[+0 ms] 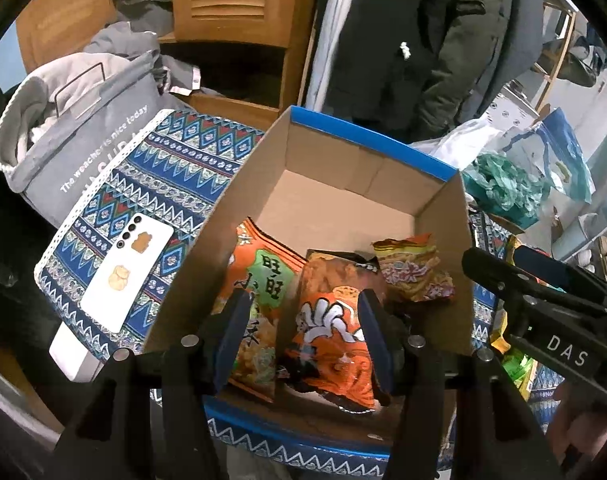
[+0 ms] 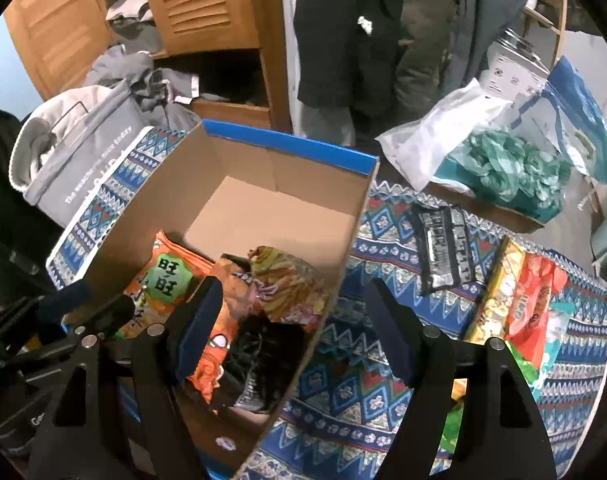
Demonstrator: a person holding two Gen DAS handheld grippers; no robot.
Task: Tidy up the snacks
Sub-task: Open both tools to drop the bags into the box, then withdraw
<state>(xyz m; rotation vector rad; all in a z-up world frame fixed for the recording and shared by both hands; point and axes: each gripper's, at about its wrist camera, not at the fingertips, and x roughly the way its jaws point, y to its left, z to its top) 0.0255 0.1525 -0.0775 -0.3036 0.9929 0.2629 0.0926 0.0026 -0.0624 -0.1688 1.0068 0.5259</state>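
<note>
- Cardboard box (image 1: 443, 216) with a blue rim holds three crinkled snack bags: orange-green (image 1: 259, 280), orange cartoon (image 1: 331, 332), yellow-pink (image 1: 415, 272).
- Left gripper (image 1: 301, 340) above the box's near end, jaws apart, empty (cartoon bag lies between them).
- Right gripper (image 2: 295, 332) straddles the box's right wall, wide open, empty.
- More packets (image 2: 519, 300) lie right of the box.

An open cardboard box (image 2: 263, 208) with a blue rim sits on a blue patterned cloth (image 2: 367, 392). Inside, at its near end, lie an orange snack bag (image 2: 163, 280) with a green label, a yellow and pink bag (image 2: 291, 284) and a dark packet (image 2: 259, 360). The right gripper (image 2: 295, 332) hovers with its fingers spread wide, straddling the box's right wall, holding nothing. The left gripper (image 2: 79, 312) shows at the lower left edge. On the cloth to the right lie a black packet (image 2: 443, 248), a yellow bag (image 2: 499, 292) and a red bag (image 2: 535, 300). Behind stand a grey fabric bin (image 2: 75, 148), a wooden cabinet (image 2: 207, 8) and plastic bags (image 2: 483, 148).
</note>
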